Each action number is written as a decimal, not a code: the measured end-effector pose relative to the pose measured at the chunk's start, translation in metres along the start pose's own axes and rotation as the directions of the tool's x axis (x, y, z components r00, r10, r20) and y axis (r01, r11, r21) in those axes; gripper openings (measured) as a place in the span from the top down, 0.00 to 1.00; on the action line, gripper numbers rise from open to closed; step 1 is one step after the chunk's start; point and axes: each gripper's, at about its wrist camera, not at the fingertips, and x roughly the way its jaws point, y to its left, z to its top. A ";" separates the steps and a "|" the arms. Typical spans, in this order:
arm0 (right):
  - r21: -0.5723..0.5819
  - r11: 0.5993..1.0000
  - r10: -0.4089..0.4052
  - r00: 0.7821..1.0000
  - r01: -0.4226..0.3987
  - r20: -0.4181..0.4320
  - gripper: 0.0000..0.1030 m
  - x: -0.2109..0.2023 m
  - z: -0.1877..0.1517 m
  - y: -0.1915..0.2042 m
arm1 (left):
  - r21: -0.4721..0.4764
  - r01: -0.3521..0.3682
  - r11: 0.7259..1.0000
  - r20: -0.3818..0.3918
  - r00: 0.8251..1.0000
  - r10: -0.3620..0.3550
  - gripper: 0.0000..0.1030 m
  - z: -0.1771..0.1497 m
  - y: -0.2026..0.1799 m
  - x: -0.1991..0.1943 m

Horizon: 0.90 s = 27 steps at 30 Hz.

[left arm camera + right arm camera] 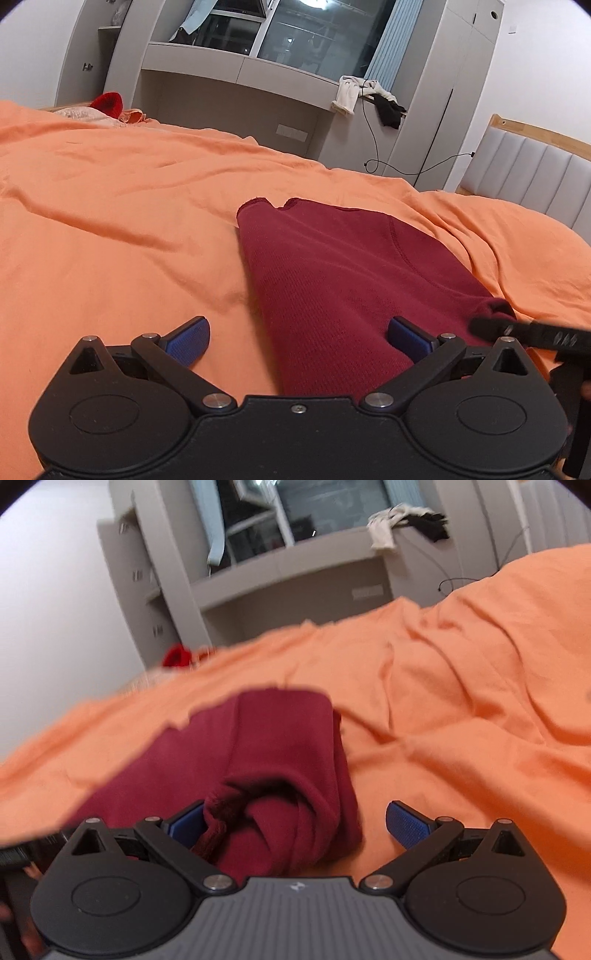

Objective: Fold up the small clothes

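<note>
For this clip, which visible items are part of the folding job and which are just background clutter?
Part of the job:
dark red garment, partly folded on the orange bedsheet
left gripper, open
right gripper, open

Just lying about:
white cloth and black cloth on the ledge
black cable
bright red item at the far edge

Dark red garment flat on orange bedsheet, left tongs spread wide

Orange bedsheet, grey padded headboard, dark window, black cable, grey cabinet
</note>
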 end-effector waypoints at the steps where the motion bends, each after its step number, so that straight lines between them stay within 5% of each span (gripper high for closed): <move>1: 0.018 1.000 -0.001 1.000 0.001 0.014 0.00 -0.001 0.002 -0.001 | -0.002 0.002 1.000 -0.001 1.000 -0.002 0.00 -0.001 -0.001 0.000; 14: 0.138 0.989 -0.066 0.996 0.056 0.066 0.02 0.015 0.021 -0.009 | 0.006 0.008 1.000 0.007 1.000 -0.008 0.00 -0.003 -0.001 -0.004; 22: 0.080 0.993 -0.093 0.994 0.089 0.048 0.64 0.030 0.021 0.000 | 0.011 0.007 1.000 0.009 1.000 -0.007 0.00 -0.004 -0.001 -0.005; 27: -0.004 0.994 -0.105 0.992 0.106 0.076 0.79 0.029 0.020 0.013 | 0.011 0.007 1.000 0.010 1.000 -0.007 0.00 -0.004 -0.002 -0.005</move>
